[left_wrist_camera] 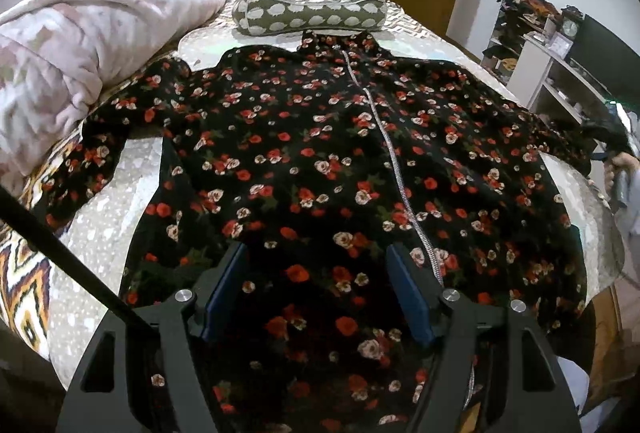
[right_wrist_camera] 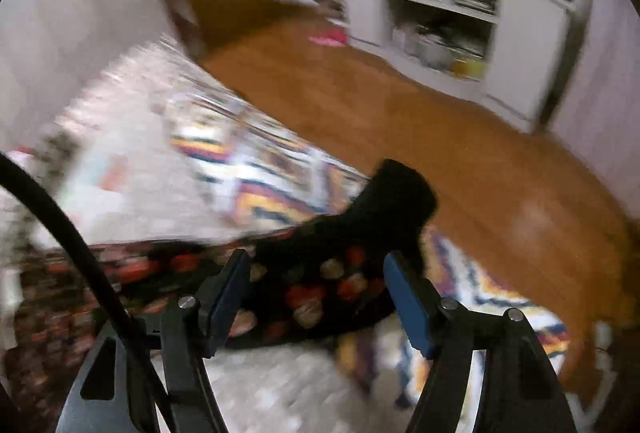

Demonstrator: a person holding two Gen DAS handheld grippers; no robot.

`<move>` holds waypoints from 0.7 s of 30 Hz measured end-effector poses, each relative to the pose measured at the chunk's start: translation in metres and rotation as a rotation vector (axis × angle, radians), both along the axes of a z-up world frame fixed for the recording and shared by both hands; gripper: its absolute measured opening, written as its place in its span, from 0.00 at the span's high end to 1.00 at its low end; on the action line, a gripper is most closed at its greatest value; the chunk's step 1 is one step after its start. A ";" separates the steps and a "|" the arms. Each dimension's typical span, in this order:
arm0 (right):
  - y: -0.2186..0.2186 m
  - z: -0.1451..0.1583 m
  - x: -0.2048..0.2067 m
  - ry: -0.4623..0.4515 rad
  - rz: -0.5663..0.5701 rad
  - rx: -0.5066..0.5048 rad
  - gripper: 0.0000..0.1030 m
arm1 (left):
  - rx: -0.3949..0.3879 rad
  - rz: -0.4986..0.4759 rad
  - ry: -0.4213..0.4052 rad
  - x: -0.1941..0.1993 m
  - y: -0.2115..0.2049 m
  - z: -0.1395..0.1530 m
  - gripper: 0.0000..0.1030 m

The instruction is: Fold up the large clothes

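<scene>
A large black garment (left_wrist_camera: 320,161) printed with red and cream flowers lies spread flat on the bed, front up, with a silver zip (left_wrist_camera: 396,169) running down it. My left gripper (left_wrist_camera: 316,273) hovers over the lower front near the hem, jaws open, nothing between the blue pads (left_wrist_camera: 222,289). In the blurred right wrist view the garment's right sleeve (right_wrist_camera: 320,285) stretches across between the open jaws of my right gripper (right_wrist_camera: 316,265), its plain black cuff (right_wrist_camera: 400,193) pointing toward the bed's edge. The pads do not press on it.
A folded pink quilt (left_wrist_camera: 80,53) lies at the left, a dotted pillow (left_wrist_camera: 308,13) at the head of the bed. A zigzag blanket (right_wrist_camera: 280,169) hangs over the bed's side. Beyond are a wooden floor (right_wrist_camera: 440,137), a white shelf unit (right_wrist_camera: 460,13) and a person's hand (left_wrist_camera: 618,169).
</scene>
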State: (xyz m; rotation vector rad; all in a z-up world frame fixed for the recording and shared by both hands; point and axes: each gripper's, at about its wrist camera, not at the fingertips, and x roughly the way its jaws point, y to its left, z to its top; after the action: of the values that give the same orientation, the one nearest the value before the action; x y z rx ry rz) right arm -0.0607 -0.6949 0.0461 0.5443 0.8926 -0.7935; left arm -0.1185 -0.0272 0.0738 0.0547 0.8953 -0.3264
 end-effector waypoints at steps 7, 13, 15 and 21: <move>-0.021 -0.013 0.009 0.023 -0.007 0.117 0.91 | -0.004 -0.005 0.010 -0.001 0.003 -0.002 0.32; 0.004 0.045 -0.098 -0.398 0.133 0.033 0.91 | -0.036 -0.017 -0.003 -0.003 0.002 0.000 0.32; 0.014 0.038 -0.143 -0.468 0.155 0.044 0.89 | -0.047 -0.023 -0.003 -0.004 0.001 -0.001 0.32; 0.015 -0.043 -0.247 -0.357 0.018 0.129 0.84 | -0.046 -0.036 0.006 -0.010 -0.001 -0.003 0.32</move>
State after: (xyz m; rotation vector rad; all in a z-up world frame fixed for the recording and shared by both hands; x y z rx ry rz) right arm -0.3080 -0.6799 0.0031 0.7634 0.6188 -0.6003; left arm -0.1287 -0.0278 0.0704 0.0276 0.8931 -0.3804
